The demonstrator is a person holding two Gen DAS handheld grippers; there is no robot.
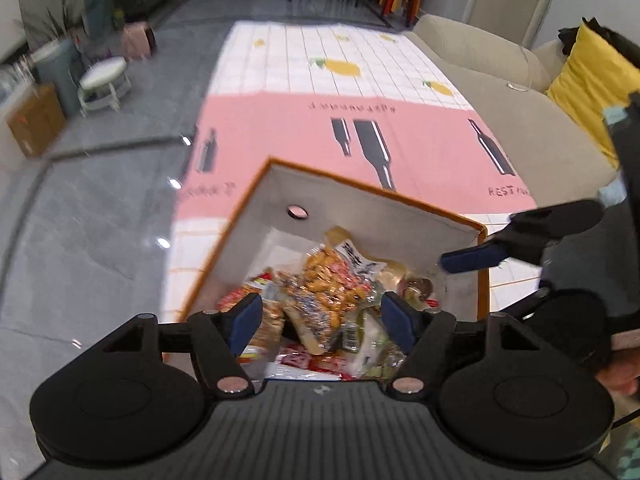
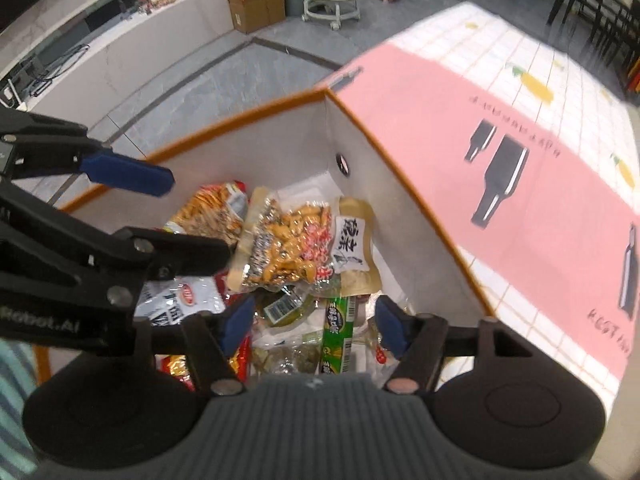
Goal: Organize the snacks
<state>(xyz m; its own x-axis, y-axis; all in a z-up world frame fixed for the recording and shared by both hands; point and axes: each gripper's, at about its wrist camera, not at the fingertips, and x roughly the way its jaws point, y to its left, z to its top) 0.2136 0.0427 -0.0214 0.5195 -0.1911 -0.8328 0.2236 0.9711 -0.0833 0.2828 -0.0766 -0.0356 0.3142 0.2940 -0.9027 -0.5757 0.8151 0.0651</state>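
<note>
1. Two grippers hung over one box: the left gripper [image 1: 322, 316] had its blue fingers [image 1: 245, 320] spread apart with nothing between them, just above the snack pile.
2. The right gripper [image 2: 316, 322] likewise had its fingers [image 2: 390, 326] released and empty, over the near end of the pile.
3. Directly under both sat a peanut packet [image 2: 286, 248], lying on top of the other snacks, with a tan pouch [image 2: 354, 248] bearing a white label touching its right side in the right wrist view.
4. A green sausage stick [image 2: 338, 332] and a white-and-black packet [image 2: 176, 300] lay lower in the heap, near the right gripper.
5. All the snacks sat inside the box [image 1: 372, 208], which had white inner walls, an orange rim and a round hole in one wall.
6. The box stood on a tabletop covered by a pink-and-white cloth [image 1: 420, 136] printed with black bottles.
7. Beyond it were a beige sofa [image 1: 532, 132] with a yellow cushion [image 1: 588, 80], a white round stool [image 1: 102, 84] and a cardboard carton [image 2: 256, 4] on the grey floor.
</note>
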